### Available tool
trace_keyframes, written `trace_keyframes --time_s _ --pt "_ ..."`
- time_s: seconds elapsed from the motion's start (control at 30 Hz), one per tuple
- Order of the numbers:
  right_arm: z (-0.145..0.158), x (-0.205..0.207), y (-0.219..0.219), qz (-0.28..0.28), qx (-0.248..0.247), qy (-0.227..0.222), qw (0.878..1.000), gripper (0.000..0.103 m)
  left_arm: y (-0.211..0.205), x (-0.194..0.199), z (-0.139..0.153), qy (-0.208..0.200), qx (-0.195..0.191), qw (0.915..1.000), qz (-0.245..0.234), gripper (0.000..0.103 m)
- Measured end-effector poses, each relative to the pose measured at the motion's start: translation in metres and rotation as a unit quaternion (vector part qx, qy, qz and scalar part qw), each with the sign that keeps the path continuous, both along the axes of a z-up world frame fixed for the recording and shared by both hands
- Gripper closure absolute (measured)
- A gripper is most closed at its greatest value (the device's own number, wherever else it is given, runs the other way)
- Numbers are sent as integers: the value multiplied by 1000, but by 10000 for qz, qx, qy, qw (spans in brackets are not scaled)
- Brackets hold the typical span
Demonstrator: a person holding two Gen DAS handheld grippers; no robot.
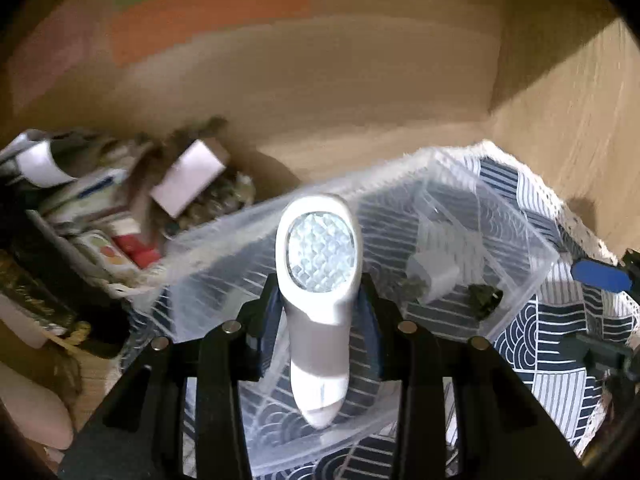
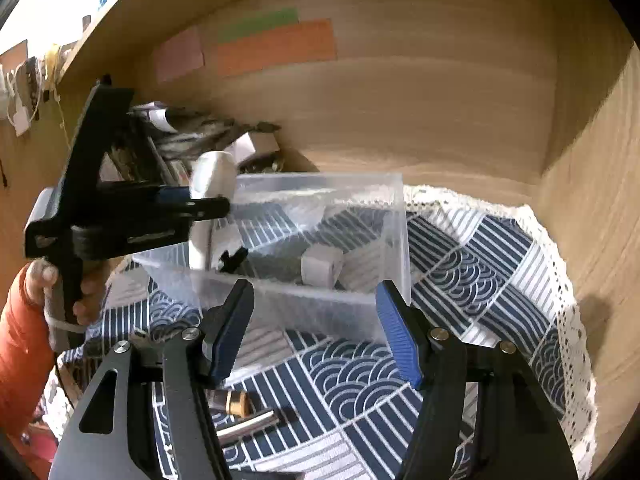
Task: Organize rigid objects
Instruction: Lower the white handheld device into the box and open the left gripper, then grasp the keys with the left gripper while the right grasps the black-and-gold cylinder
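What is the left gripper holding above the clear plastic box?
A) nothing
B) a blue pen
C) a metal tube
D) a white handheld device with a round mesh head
D: in the left wrist view the left gripper is shut on the white handheld device, over the clear plastic box.

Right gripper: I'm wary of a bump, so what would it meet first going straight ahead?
Probably the near wall of the clear bin, straight ahead of the right gripper and its open jaws, though depth is unclear.
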State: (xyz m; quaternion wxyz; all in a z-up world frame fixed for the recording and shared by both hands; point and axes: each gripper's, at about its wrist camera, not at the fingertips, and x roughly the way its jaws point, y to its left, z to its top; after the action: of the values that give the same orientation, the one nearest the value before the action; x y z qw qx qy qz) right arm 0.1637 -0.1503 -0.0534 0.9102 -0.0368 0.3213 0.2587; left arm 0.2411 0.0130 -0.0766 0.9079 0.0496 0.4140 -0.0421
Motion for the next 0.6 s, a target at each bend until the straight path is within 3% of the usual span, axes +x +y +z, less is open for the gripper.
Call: trace_keyframes --time_s 0.23,0.43,0.6 --pt "-12 -11 -1 54 -30 199 9998 43 -14 -3 -7 86 41 9999 -90 65" --pt "-15 -22 5 72 -123 358 9993 43 -8 -29 11 -53 -80 10000 -20 63" --pt "-20 -32 14 203 -157 442 9987 41 12 -73 31 -370 -169 9989 236 42"
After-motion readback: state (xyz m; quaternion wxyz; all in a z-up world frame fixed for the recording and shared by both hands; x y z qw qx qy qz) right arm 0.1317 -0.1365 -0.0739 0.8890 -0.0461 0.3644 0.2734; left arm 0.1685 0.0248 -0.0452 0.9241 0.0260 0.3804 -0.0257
